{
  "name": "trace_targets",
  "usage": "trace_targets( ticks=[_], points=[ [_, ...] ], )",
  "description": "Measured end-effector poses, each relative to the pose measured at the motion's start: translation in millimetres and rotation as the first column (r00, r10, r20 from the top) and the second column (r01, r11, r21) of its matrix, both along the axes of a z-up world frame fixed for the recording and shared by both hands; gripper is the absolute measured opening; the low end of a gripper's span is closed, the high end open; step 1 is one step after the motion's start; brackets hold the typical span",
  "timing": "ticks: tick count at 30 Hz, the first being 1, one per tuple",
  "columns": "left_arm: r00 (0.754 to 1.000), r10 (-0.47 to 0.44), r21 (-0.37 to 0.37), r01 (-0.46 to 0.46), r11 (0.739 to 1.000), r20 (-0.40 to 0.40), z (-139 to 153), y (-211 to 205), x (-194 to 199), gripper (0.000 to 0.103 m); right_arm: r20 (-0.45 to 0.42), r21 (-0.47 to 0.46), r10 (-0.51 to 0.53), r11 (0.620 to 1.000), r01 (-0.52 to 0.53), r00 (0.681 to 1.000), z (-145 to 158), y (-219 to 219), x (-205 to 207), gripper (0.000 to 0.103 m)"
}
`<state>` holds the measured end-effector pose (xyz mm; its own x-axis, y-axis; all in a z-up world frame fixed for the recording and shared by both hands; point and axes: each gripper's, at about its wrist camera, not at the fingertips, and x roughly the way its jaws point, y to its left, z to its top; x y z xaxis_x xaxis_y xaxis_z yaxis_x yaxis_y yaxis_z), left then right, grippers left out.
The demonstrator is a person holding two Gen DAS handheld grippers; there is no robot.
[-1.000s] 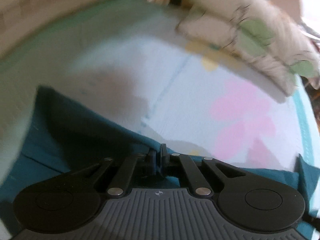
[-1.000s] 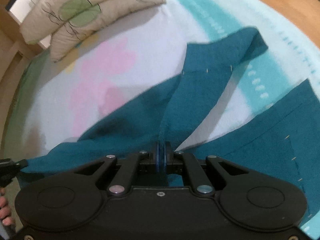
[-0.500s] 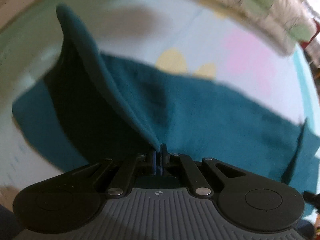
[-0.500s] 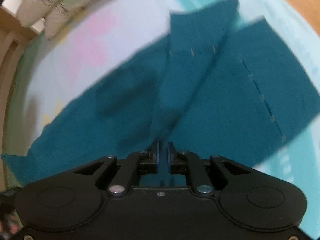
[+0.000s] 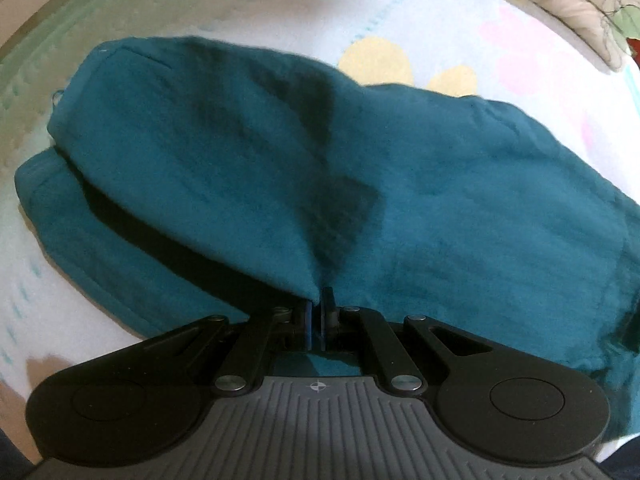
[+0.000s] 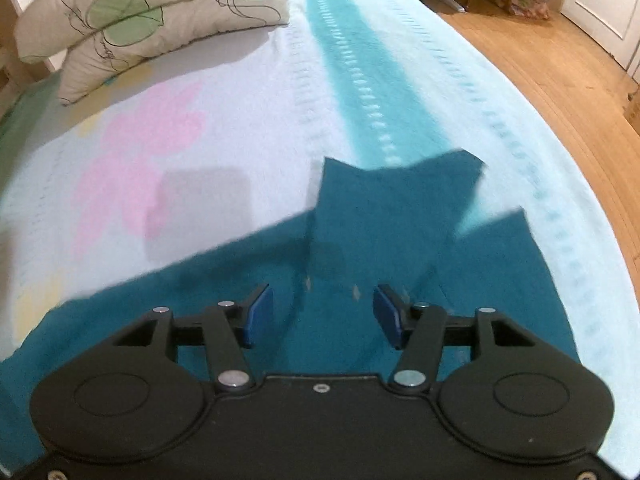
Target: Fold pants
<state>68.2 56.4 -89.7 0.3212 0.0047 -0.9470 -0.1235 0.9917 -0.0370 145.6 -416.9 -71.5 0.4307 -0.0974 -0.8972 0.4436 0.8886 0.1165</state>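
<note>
- Teal pants (image 5: 400,184) spread on a bedspread (image 5: 248,12), doubled over, with a lower layer sticking out at the near left.
- Left gripper (image 5: 318,306) pinched shut on a raised fold of the pants, cloth rising in a ridge from the tips.
- Right gripper (image 6: 323,316) spread wide above the pants (image 6: 372,232), blue pads (image 6: 258,314) apart with nothing between them.
- Seen only from the left wrist: yellow dots (image 5: 376,62) just beyond the far edge of the pants.
- Seen only from the right wrist: two leg ends fanned apart at the far right, stacked pillows (image 6: 132,12) far left, a teal stripe (image 6: 360,80), wood floor (image 6: 560,72) on the right.
</note>
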Motion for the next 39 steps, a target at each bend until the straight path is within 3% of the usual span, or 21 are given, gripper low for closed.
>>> trace_targets(
  ticks=[6,7,9,10,16,21,25,29,31,32,34,36,38,39],
  points=[
    [1.0,-0.01,0.014,0.01,1.0,-0.011,-4.5,-6.3,3.1,0.004,-0.079,-0.083,-0.011,0.997,0.005,0.997,-34.7,7.8,34.1,0.056],
    [1.0,-0.012,0.016,0.012,1.0,-0.01,-5.7,-4.2,1.8,0.004,-0.098,-0.09,-0.014,0.996,0.006,0.995,-39.6,7.6,36.5,0.052],
    [1.0,-0.015,0.017,0.016,1.0,-0.007,-5.1,-3.4,3.0,0.004,-0.134,-0.089,-0.013,0.996,0.001,0.991,-45.8,5.7,35.4,0.025],
    [1.0,-0.018,0.018,0.018,1.0,-0.003,-6.0,-5.6,2.5,0.003,-0.137,-0.071,-0.012,0.997,0.003,0.991,-46.2,1.7,30.8,0.006],
    [0.997,-0.038,0.031,0.035,0.999,0.073,11.7,-8.9,-12.7,0.003,0.025,0.036,-0.092,0.995,0.091,0.995,11.5,-35.2,-30.7,0.005],
    [0.985,-0.069,0.036,0.064,0.997,0.158,46.7,-5.5,-18.4,0.003,0.136,0.129,-0.185,0.977,0.168,0.973,54.1,-77.1,-108.8,0.004],
    [0.98,-0.111,0.022,0.109,0.994,0.163,59.1,-2.6,-32.4,0.003,0.126,0.14,-0.255,0.961,0.237,0.959,50.4,-96.7,-163.9,0.004],
    [0.982,-0.146,0.047,0.141,0.989,0.117,48.8,-10.5,-36.5,0.003,0.041,0.197,-0.314,0.933,0.301,0.948,13.3,-106.3,-198.7,0.004],
    [0.985,-0.146,0.063,0.14,0.988,0.096,42.1,-13.3,-31.9,0.003,0.016,0.28,-0.335,0.906,0.317,0.942,-8.4,-112.5,-209.4,0.007],
    [0.985,-0.144,0.064,0.139,0.988,0.09,41.4,-12.1,-32.8,0.003,0.024,0.32,-0.349,0.89,0.323,0.937,-14.5,-115.4,-213.0,0.016],
    [0.988,-0.135,0.063,0.13,0.989,0.074,36.2,-14.2,-28.9,0.003,0.052,0.359,-0.375,0.872,0.333,0.926,-22.7,-121.3,-214.3,0.018],
    [0.99,-0.125,0.074,0.121,0.99,0.064,33.2,-14.0,-27.6,0.003,0.063,0.376,-0.382,0.865,0.333,0.922,-26.3,-124.7,-208.8,0.027],
    [0.992,-0.116,0.083,0.111,0.99,0.058,30.0,-15.4,-26.3,0.003,0.076,0.381,-0.382,0.865,0.327,0.921,-32.2,-128.2,-199.9,0.055],
    [0.993,-0.107,0.084,0.103,0.991,0.051,27.6,-15.7,-25.0,0.003,0.075,0.378,-0.39,0.863,0.336,0.918,-35.9,-129.9,-197.1,0.058]
  ],
)
